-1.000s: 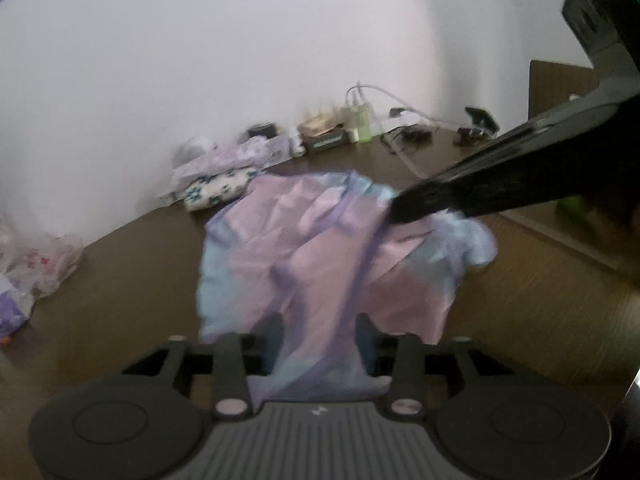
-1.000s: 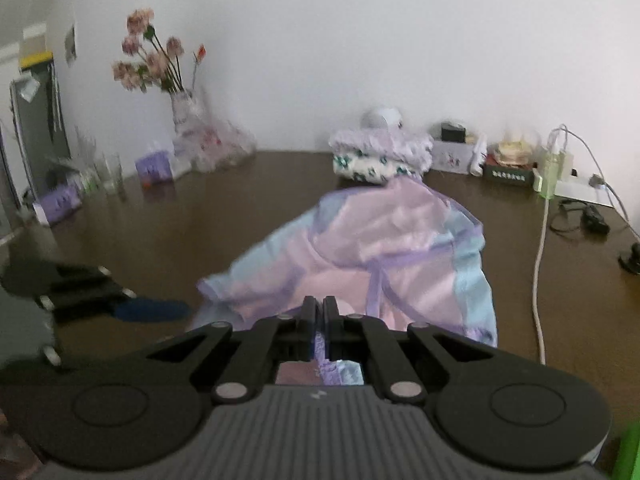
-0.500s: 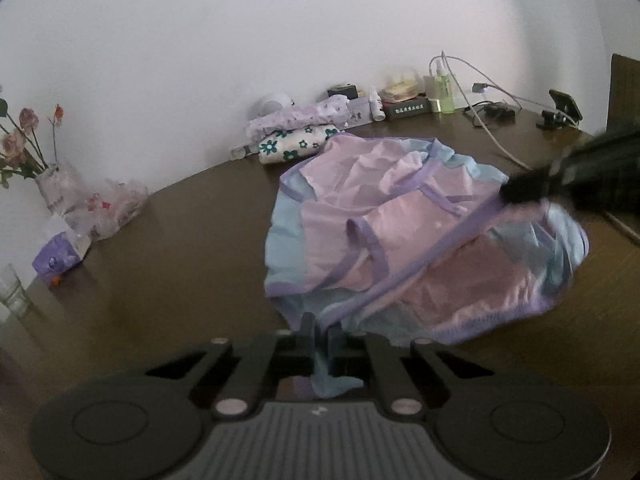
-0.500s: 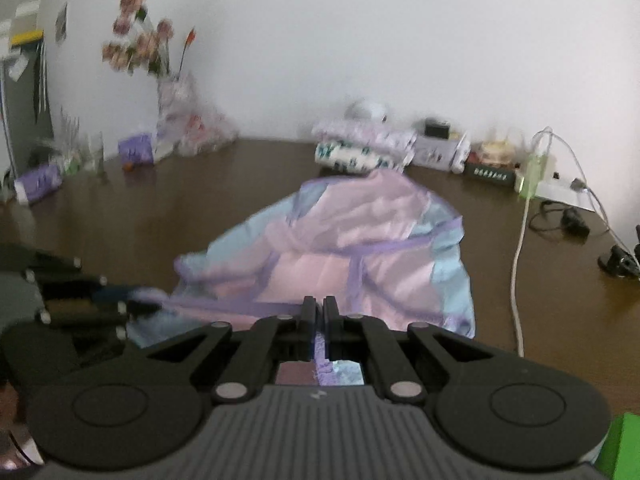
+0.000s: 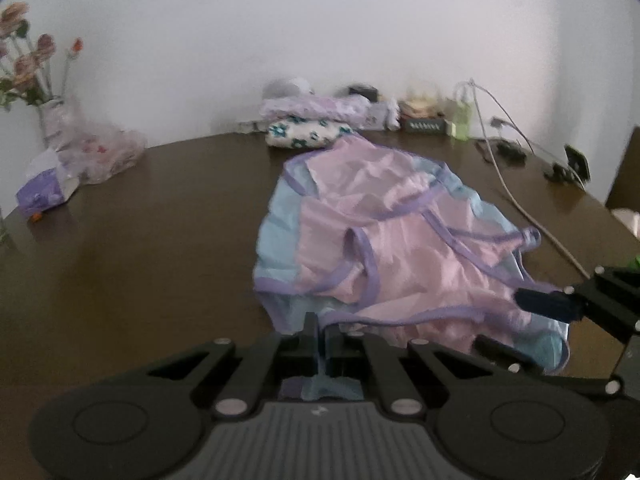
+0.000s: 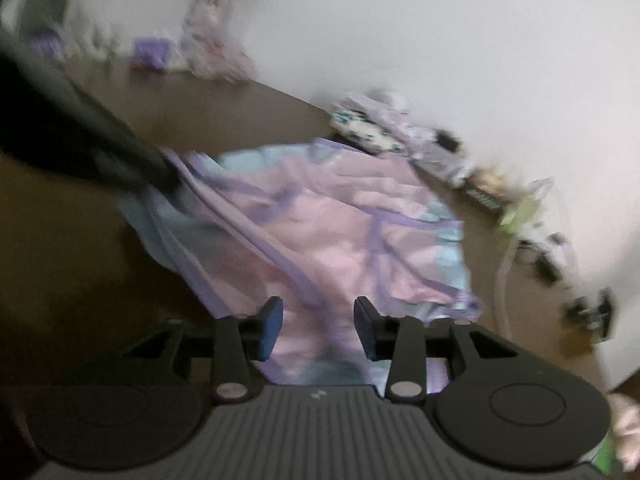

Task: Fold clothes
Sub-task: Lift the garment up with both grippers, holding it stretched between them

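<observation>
**Two handheld grippers at the near edge of a pink and blue garment on a dark counter**

The left gripper (image 5: pixel 321 330) has its fingers (image 5: pixel 310 332) pressed together, pinching the near hem of the garment (image 5: pixel 384 240); a strip of pale blue cloth shows between and behind them. The right gripper (image 6: pixel 319 328) has its fingers (image 6: pixel 270 334) spread apart with nothing between them, hovering over the garment's near edge; pink cloth shows in the gap, and whether the blue pads touch it cannot be told. In the left wrist view the right gripper's blue fingertip sits at the garment's right near corner; in the right wrist view the left gripper appears as a dark blurred bar reaching to the garment's left corner, where the purple-trimmed hem is drawn up toward it.

The garment is thin and shiny, pink in the middle with light blue side panels and purple binding along its edges; it lies crumpled and partly spread on the brown wooden counter (image 5: pixel 140 260), directly ahead of both grippers. Beyond the garment, against the white wall, sits a stack of folded clothes (image 5: pixel 308 120), floral print below and pale purple above; to the right of the stack are small boxes and a green bottle (image 5: pixel 462 120); a white cable (image 5: pixel 520 208) trails along the counter past the garment's right side. Far left of the garment stands a vase of pink flowers (image 5: pixel 48 120) beside a clear plastic bag (image 5: pixel 108 152) and a purple packet (image 5: pixel 40 196).
</observation>
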Available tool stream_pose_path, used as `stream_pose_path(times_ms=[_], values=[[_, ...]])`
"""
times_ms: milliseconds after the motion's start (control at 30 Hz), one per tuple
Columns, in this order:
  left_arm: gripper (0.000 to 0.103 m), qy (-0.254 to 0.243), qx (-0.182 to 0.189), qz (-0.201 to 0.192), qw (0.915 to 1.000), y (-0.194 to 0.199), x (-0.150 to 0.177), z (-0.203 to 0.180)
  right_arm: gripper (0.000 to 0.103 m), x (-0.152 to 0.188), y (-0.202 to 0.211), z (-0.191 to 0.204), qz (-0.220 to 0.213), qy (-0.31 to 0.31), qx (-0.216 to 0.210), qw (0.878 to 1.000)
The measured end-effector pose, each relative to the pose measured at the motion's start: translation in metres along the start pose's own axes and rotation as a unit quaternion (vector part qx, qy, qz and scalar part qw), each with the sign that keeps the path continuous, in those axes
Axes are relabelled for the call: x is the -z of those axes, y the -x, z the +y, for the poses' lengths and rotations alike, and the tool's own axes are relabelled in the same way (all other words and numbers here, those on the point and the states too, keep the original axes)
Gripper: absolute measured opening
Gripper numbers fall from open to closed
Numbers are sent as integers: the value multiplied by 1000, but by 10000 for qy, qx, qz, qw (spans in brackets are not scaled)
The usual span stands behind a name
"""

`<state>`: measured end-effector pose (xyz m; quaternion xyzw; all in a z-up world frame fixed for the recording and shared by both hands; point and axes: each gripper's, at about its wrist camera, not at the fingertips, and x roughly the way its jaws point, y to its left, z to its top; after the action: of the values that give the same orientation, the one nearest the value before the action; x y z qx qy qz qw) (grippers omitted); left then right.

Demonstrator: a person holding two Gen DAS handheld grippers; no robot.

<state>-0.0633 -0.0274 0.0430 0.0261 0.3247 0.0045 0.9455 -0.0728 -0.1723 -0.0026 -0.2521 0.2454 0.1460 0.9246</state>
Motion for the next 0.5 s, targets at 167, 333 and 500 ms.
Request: stream_pose_path(times_ms=[167, 333, 500], values=[[1, 362, -154, -6, 9992, 1, 5, 11, 35, 15, 12, -10, 75, 114, 731, 9972], [1, 398, -202, -110, 9989, 5, 6, 11, 28, 29, 29, -1, -29, 411, 917, 9949], [1, 401, -354, -292, 9981, 14, 1, 11, 47, 27, 37, -1, 23, 502, 745, 9960]])
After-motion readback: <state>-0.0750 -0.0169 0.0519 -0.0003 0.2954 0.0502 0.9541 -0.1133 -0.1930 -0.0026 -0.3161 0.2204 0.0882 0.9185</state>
